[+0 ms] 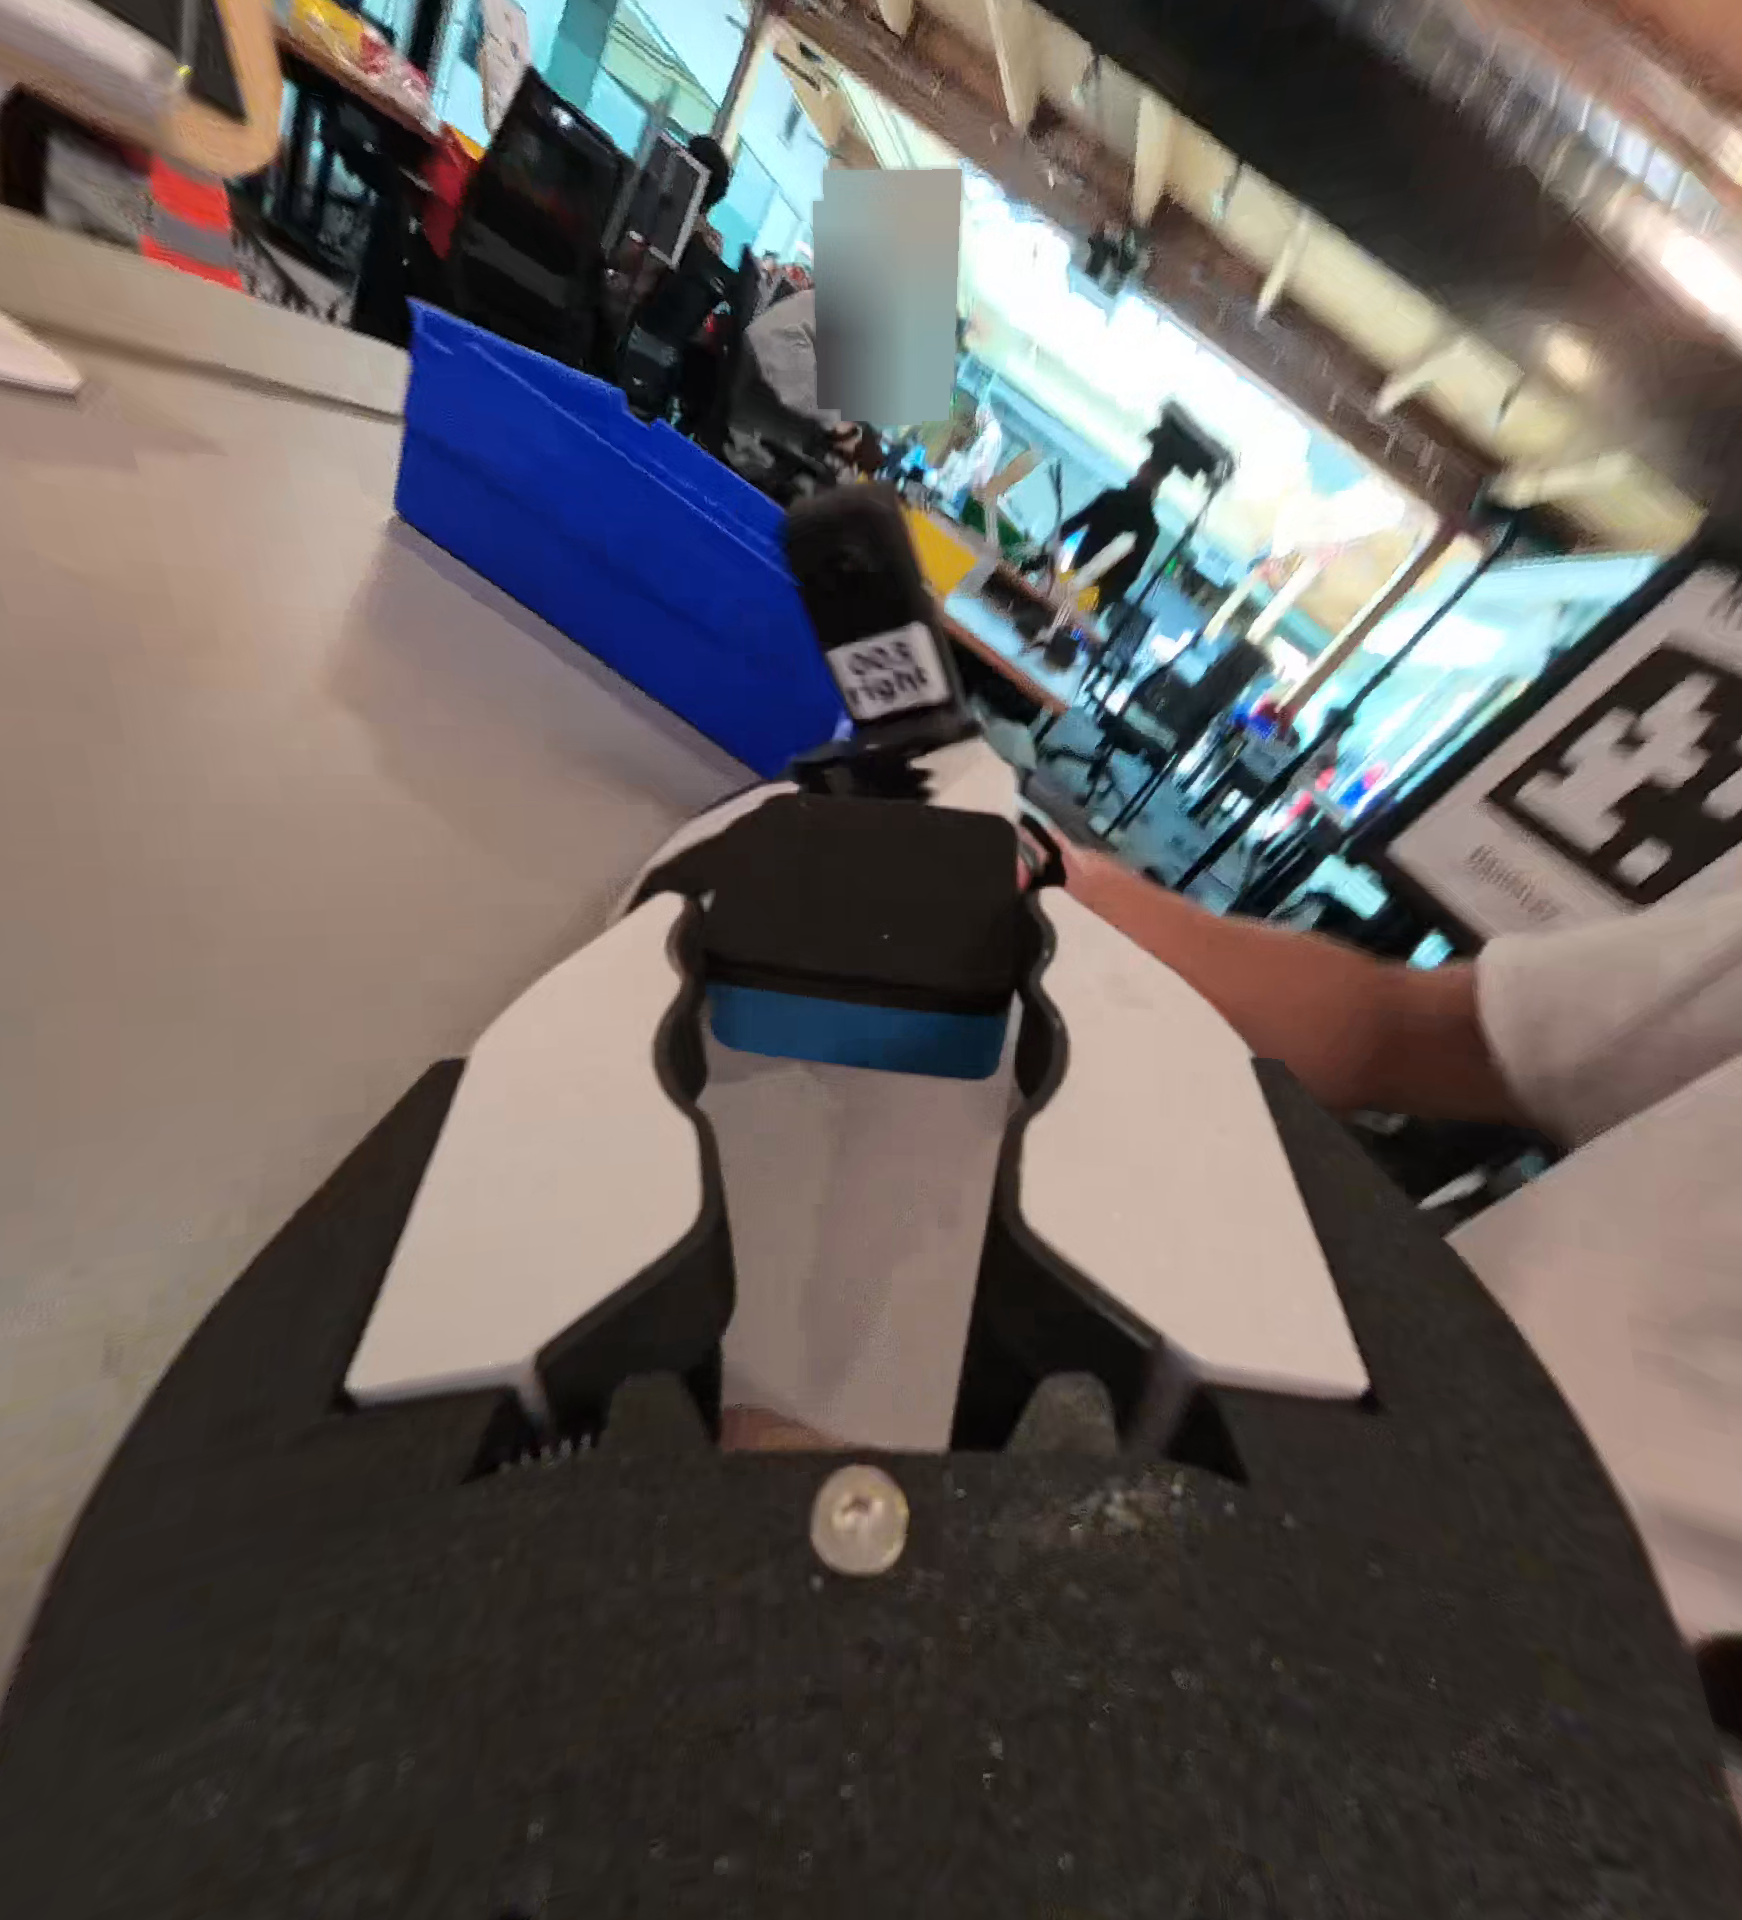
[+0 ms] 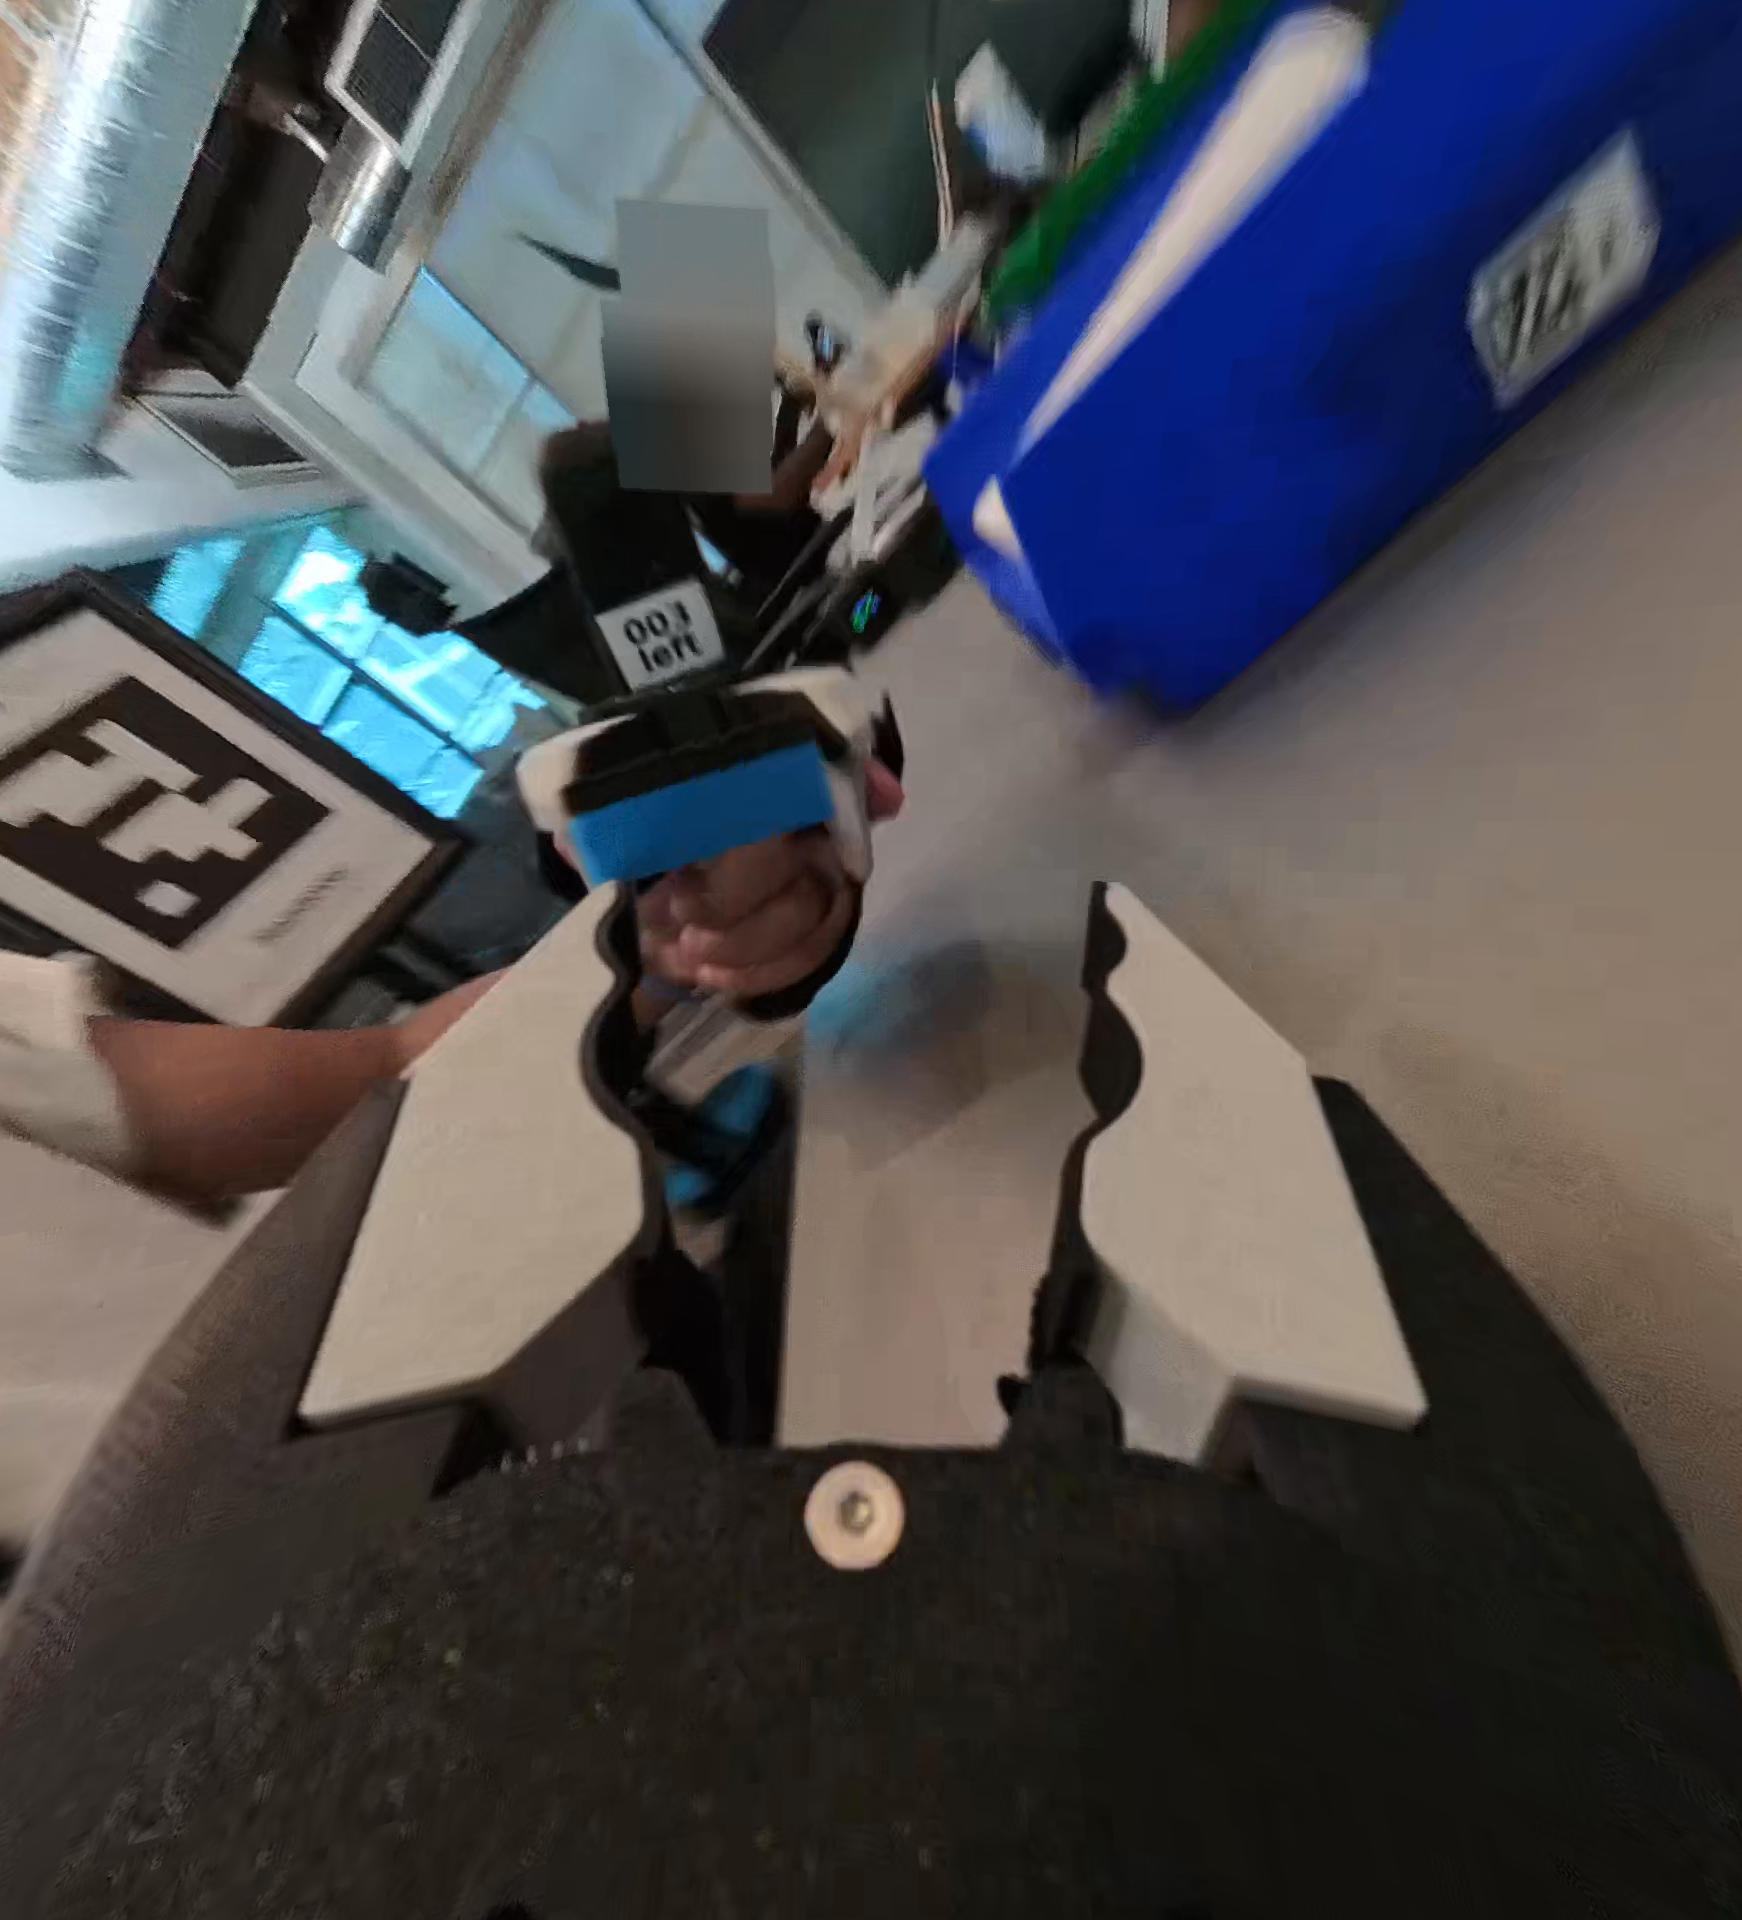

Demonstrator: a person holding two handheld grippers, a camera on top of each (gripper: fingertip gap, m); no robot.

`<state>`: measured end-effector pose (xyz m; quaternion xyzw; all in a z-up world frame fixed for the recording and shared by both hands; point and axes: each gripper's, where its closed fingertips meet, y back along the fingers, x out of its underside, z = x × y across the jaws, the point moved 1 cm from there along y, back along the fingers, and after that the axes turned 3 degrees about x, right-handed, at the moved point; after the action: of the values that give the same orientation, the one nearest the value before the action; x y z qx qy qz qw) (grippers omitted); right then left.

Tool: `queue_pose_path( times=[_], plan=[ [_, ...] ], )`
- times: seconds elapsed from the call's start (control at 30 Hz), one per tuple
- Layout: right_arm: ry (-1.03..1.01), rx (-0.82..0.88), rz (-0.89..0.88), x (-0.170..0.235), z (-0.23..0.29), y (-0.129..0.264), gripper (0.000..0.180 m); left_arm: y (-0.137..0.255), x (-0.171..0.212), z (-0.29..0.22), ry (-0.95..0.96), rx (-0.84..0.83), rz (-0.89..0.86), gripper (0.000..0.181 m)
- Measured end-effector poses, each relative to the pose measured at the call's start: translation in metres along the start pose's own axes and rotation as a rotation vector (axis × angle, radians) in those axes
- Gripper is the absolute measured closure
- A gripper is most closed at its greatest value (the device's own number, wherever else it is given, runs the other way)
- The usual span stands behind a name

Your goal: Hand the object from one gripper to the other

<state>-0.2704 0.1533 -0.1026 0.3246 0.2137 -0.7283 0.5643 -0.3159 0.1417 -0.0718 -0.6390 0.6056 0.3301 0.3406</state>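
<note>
The object is a block with a black top layer and a blue bottom layer (image 1: 851,935). My left gripper (image 1: 856,914) is shut on it, one white finger (image 1: 576,1122) on each side, and holds it above the grey table (image 1: 171,831). The right gripper's black camera housing (image 1: 867,623) shows just behind the block. In the right wrist view the block (image 2: 711,821) sits in the left gripper (image 2: 701,753), just beyond my fingertips and a little left of the gap. My right gripper (image 2: 856,914) is open and empty.
A blue bin (image 1: 586,520) stands on the table behind the grippers and shows in the right wrist view (image 2: 1366,364). A framed black-and-white marker board (image 2: 140,810) stands at the table's side. The person's arm (image 1: 1314,997) reaches in from the right.
</note>
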Motion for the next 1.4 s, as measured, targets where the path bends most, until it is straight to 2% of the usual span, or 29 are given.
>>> queue_pose_path(
  times=[0.1,0.17,0.23,0.33,0.4,0.47,0.63,0.73,0.83,1.0,1.2,1.3,1.4],
  plan=[
    [0.274,0.005,-0.116,-0.011,0.016,-0.003,0.093,0.006,-0.005,0.008,0.091,0.011,-0.042,0.124],
    [0.359,0.001,-0.136,-0.009,0.023,-0.006,0.093,0.005,-0.004,0.011,0.100,0.000,-0.034,0.124],
    [0.330,-0.038,-0.142,-0.006,0.029,-0.009,0.093,0.002,0.000,0.010,0.089,-0.003,-0.020,0.124],
    [0.182,-0.081,-0.135,-0.004,0.028,-0.014,0.094,-0.005,0.002,0.002,0.066,0.024,-0.017,0.124],
    [0.138,-0.091,-0.109,0.000,0.026,-0.016,0.103,-0.008,0.004,-0.001,0.045,0.028,-0.012,0.124],
    [0.166,-0.123,-0.091,0.002,0.031,-0.015,0.125,-0.011,0.007,-0.001,0.031,0.021,-0.001,0.124],
    [0.188,-0.115,-0.048,0.007,0.031,-0.014,0.125,-0.010,0.010,-0.004,-0.031,0.014,0.022,0.124],
    [0.095,-0.105,-0.051,0.002,0.024,-0.011,0.125,-0.008,0.004,-0.004,-0.136,-0.026,-0.007,0.115],
    [0.025,-0.065,-0.056,-0.002,0.010,-0.005,0.125,-0.010,0.008,-0.003,-0.273,-0.088,0.006,0.114],
    [-0.232,-0.063,0.014,0.000,-0.003,0.001,0.126,-0.016,0.011,0.006,-0.650,-0.314,0.071,0.117],
    [-0.457,-0.186,0.113,0.013,0.006,-0.003,0.126,-0.019,0.023,0.007,-1.048,-0.467,0.175,0.154],
    [-0.533,-0.232,0.105,0.013,0.006,-0.004,0.125,-0.020,0.022,0.006,-1.079,-0.480,0.182,0.158],
    [-0.460,-0.223,0.060,0.007,0.004,-0.004,0.125,-0.019,0.020,0.010,-1.010,-0.488,0.188,0.159]
  ],
)
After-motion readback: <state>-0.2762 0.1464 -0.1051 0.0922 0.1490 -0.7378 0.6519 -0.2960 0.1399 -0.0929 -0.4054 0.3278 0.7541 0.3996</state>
